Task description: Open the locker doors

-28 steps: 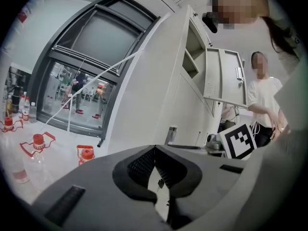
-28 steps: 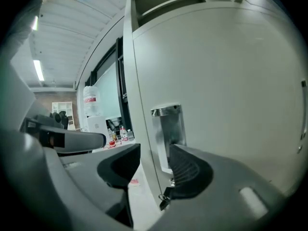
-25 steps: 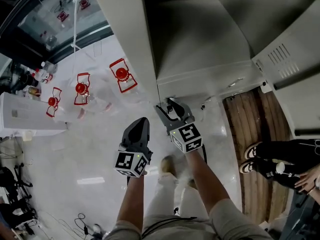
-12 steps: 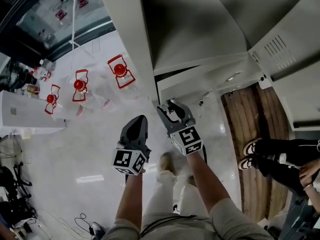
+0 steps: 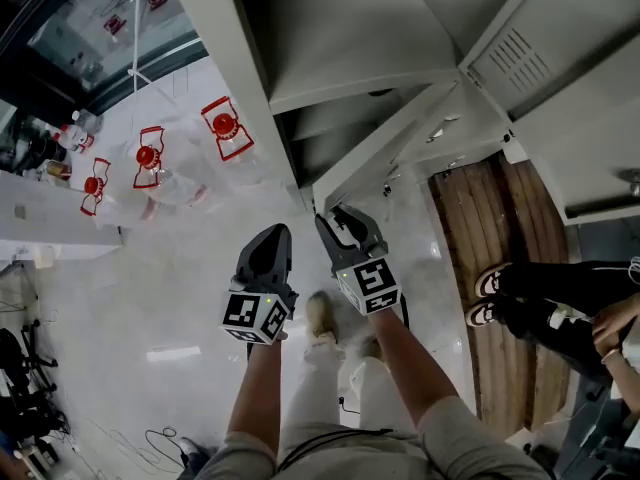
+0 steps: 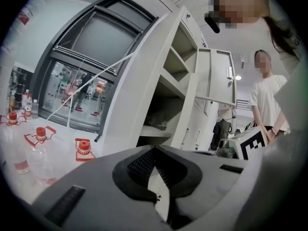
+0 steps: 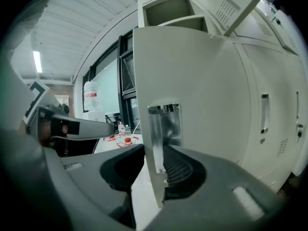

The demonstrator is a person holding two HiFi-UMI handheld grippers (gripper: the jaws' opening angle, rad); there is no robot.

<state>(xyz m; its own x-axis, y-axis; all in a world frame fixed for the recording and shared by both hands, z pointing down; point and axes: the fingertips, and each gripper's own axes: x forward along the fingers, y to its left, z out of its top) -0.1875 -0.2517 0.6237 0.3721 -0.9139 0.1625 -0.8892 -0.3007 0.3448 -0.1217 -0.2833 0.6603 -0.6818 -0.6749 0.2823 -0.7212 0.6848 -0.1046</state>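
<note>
Between the ribbed jaws of the right gripper point(image 7: 155, 150) sits the free edge of a pale grey metal locker door point(image 7: 202, 81), caught level with its chrome recessed handle point(image 7: 166, 121). The jaws are closed onto that edge. Just to its left, the left gripper point(image 6: 154, 149) carries nothing. Its jaws are drawn together at the tips and point at the locker without touching it.

I judge the step in hand to be swinging this lower door out: it stands part-open, angled away from the cabinet. The next move likely calls for a pull along the door's arc, with the wrist turning with the hinge so the thin edge does not slip from the pads. After that comes a release and a shift to the closed grey doors point(image 7: 269, 129) right of the jaws.

The right gripper view alone shows the grip itself. Only the left gripper view looks into the open shelved compartment point(image 6: 161, 121) ahead, with an upper door point(image 6: 216, 76) already open beyond. The head view alone shows the door's angle from above, and clear red-capped plastic bottles point(image 5: 225, 133) on the floor, left of both grippers.
</note>
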